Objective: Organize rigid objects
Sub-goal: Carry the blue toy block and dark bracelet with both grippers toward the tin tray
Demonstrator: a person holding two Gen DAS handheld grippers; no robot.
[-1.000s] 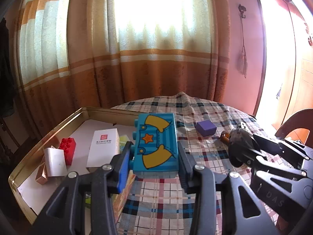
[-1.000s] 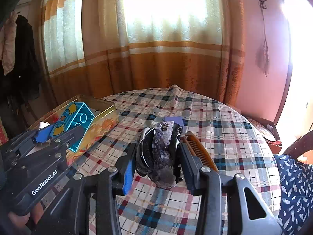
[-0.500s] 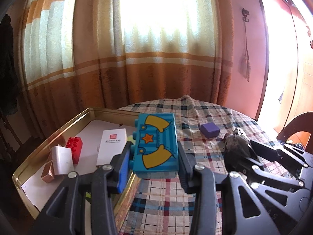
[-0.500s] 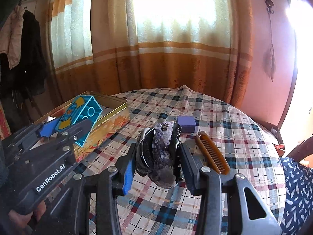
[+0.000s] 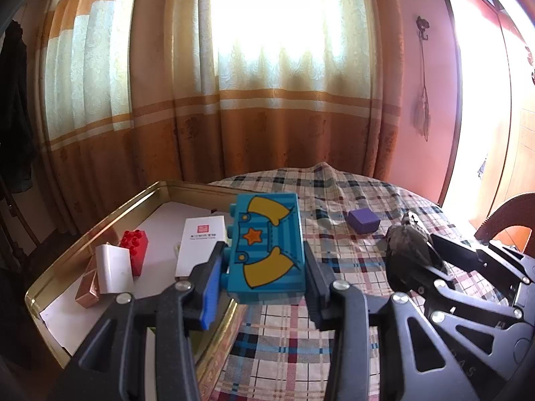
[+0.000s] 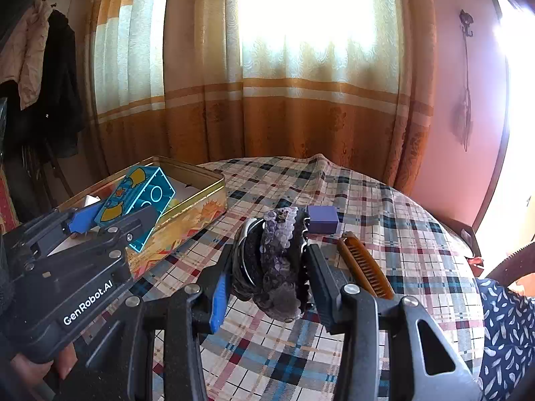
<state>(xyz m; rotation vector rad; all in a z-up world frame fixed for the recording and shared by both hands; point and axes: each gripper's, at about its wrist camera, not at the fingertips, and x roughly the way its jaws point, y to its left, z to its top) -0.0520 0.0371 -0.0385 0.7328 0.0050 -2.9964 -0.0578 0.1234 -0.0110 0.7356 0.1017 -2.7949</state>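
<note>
**Operator:** How will the blue toy brick (image 5: 267,245) handle, and where should it be gripped?

**Technician:** By its look it is a hollow plastic block: judged light, stiff, with smooth sides that may slip. Grip across the two long flat sides. The left gripper (image 5: 264,267) already does this, clamped on the brick at lower centre of the left wrist view.

**Operator:** Where is the brick relative to the tin tray (image 5: 110,209)?

**Technician:** It is held in the air at the tray's near right rim, not yet inside. The tray, lower left, holds a red brick (image 5: 135,245), a white card box (image 5: 200,245) and a white block (image 5: 113,267).

**Operator:** And the other hand?

**Technician:** The right gripper (image 6: 267,267) is closed on a dark beaded bundle (image 6: 277,267) at lower centre of the right wrist view. It appears lumpy and partly soft, so the hold is judged less sure. A purple cube (image 6: 322,219) and a brown comb (image 6: 364,264) lie on the checked cloth (image 6: 401,220) beyond it.
</note>
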